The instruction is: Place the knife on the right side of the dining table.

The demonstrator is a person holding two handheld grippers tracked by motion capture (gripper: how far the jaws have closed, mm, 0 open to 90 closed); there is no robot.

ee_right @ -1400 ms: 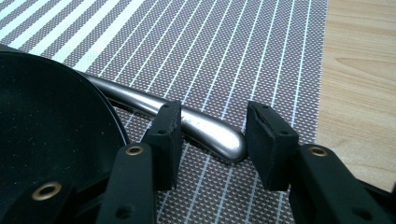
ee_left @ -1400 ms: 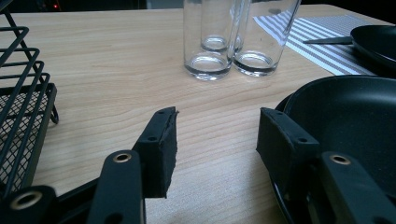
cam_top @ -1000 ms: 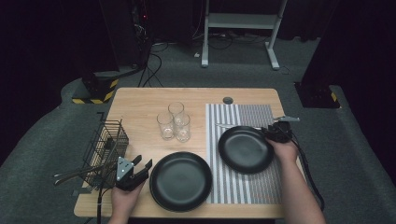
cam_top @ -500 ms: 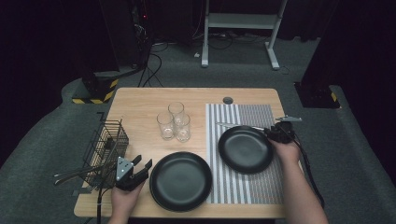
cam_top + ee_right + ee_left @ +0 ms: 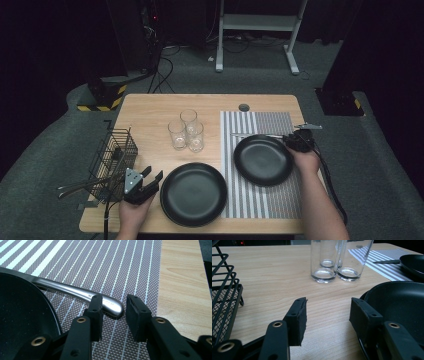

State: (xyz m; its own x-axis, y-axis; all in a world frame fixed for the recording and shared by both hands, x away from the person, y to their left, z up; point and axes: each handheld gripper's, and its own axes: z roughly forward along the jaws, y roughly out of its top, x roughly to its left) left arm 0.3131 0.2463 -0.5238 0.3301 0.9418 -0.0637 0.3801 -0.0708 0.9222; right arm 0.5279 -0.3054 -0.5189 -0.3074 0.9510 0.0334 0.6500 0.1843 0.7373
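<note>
Cutlery handle (image 5: 105, 302), steel, lies on the striped placemat (image 5: 112, 262) beside the far black plate (image 5: 22, 315), its working end hidden behind that plate. Right gripper (image 5: 113, 315) straddles the handle tip, jaws just closing, not yet pressing. Left gripper (image 5: 328, 315) rests spread and empty beside the near plate (image 5: 402, 305). Neither hand has shifted since earlier.

Dark room, grey carpet floor (image 5: 200, 80), white desk frame (image 5: 257, 22) behind.
</note>
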